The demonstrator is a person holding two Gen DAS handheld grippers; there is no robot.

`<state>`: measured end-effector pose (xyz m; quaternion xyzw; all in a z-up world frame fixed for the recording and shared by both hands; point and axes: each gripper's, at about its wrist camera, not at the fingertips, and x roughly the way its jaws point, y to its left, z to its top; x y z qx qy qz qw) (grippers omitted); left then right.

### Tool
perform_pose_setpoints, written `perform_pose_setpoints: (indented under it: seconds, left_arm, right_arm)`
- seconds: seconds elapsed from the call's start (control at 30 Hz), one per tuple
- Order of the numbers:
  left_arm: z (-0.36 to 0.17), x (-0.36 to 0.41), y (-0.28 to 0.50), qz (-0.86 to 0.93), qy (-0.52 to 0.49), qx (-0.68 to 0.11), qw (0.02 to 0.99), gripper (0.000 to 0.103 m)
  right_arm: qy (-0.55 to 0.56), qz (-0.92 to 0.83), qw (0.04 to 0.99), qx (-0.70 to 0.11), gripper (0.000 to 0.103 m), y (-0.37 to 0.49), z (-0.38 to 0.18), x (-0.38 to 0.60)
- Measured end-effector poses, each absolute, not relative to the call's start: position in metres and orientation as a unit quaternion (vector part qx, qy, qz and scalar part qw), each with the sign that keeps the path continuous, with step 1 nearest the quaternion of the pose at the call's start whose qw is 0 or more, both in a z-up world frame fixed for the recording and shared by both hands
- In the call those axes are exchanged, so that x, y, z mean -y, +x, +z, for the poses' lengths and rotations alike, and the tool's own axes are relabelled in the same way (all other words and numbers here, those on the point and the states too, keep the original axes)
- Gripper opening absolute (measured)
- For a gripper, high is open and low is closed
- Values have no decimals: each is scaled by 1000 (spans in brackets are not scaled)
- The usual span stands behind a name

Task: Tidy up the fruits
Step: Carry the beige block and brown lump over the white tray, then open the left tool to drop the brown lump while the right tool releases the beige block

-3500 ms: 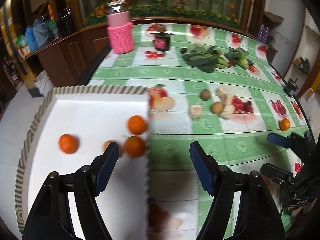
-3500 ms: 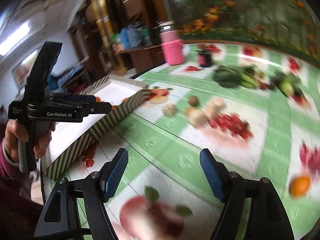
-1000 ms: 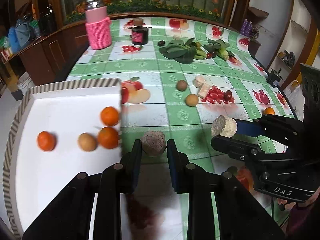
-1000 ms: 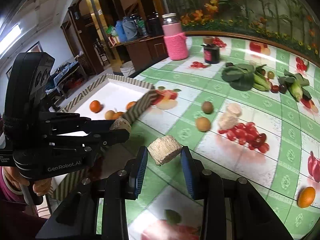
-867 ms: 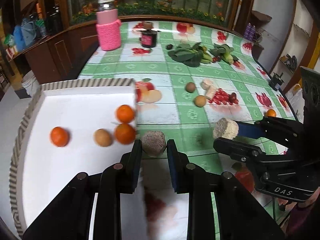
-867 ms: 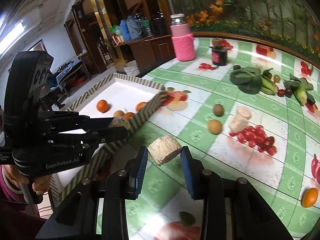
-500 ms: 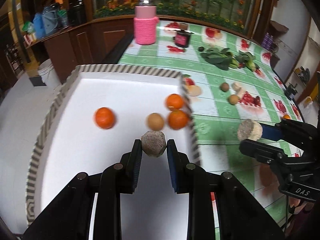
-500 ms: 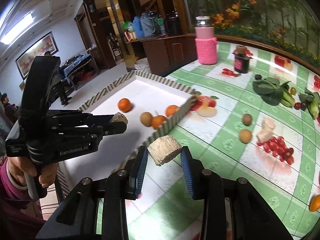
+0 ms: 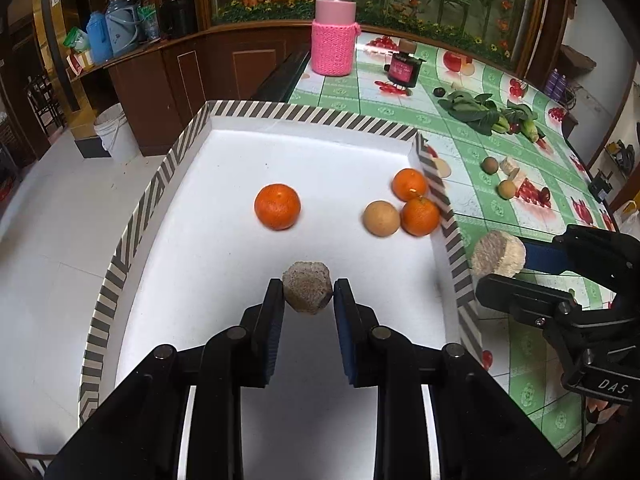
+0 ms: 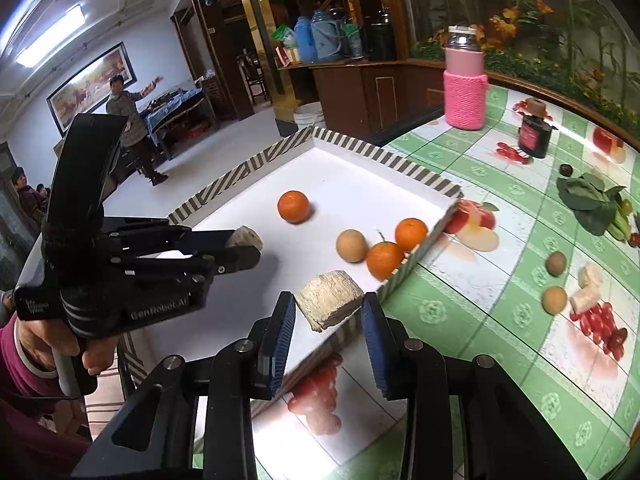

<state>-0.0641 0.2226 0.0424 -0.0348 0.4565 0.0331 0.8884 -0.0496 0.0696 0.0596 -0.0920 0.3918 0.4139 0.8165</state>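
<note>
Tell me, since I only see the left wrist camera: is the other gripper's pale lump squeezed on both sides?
Observer: Yes. In the right wrist view, both fingers of the right gripper press against the pale lump.
Operator: Who is holding my gripper?
Observer: A hand in a magenta sleeve grips the handle of the left gripper, which pinches its brown lump.
Operator: Is anyone else in the room?
Observer: Yes. A person stands far back with arms spread, in front of a wide wall painting.
</note>
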Motion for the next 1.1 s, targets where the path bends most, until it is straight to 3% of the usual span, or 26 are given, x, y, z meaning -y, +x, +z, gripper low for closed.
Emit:
perform_pose_setpoints:
  seconds: [1.1]
  left_arm:
    - [31,-234,-39,48,-27,-477,877,23]
  right_arm:
    - [-143,422,790,-422,35,-27,33,-117]
